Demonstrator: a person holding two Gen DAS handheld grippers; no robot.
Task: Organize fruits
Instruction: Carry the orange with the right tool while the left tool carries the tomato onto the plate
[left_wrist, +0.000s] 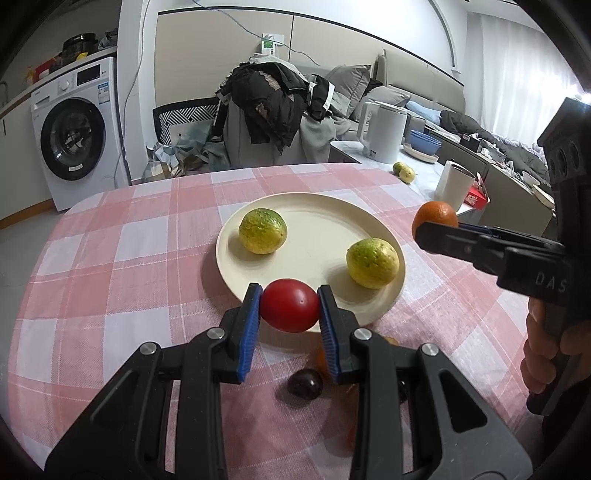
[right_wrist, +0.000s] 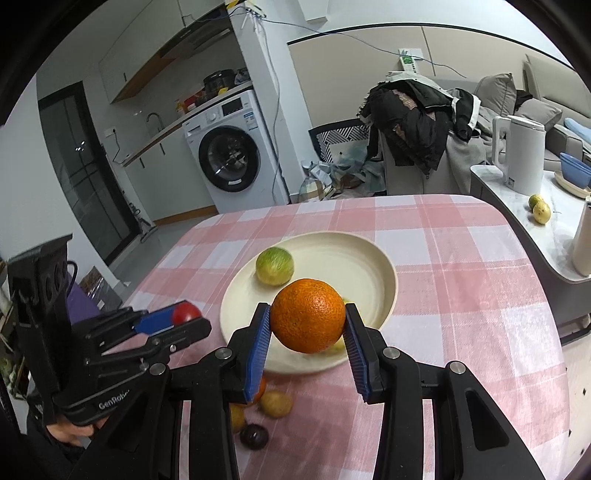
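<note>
The left hand-held gripper (left_wrist: 290, 308) is clenched on a red tomato (left_wrist: 290, 310), both blue pads (left_wrist: 251, 325) pressed to its sides, and it holds the fruit over the near rim of the cream plate (left_wrist: 314, 218). Beneath this gripper much is hidden: a dark plum (left_wrist: 304, 384) shows between the finger frames, and only slivers of orange-coloured fruit peek out beside the right finger — too little to name.

The right hand-held gripper (right_wrist: 307, 325) grasps an orange (right_wrist: 307, 320) over the plate's (right_wrist: 369, 258) near side. The orange covers most of one yellow-green fruit (left_wrist: 373, 262) behind it in the right wrist view; the left wrist view shows that fruit whole, lying near the plate's right edge. A second yellow-green fruit (right_wrist: 275, 266) lies ahead and to the left on the plate, apart from the first. Below the right gripper's left finger a small yellowish fruit (right_wrist: 276, 403) and the plum (right_wrist: 253, 436) lie on the checked tabletop (right_wrist: 461, 295), with another orange piece partly hidden by the pad.

The plate's middle and far side are bare — open room ahead of both grippers. The tabletop's far edge curves just beyond the plate; to the right a white side counter (right_wrist: 554, 229) with a kettle (right_wrist: 524, 158) stands close to its edge.
</note>
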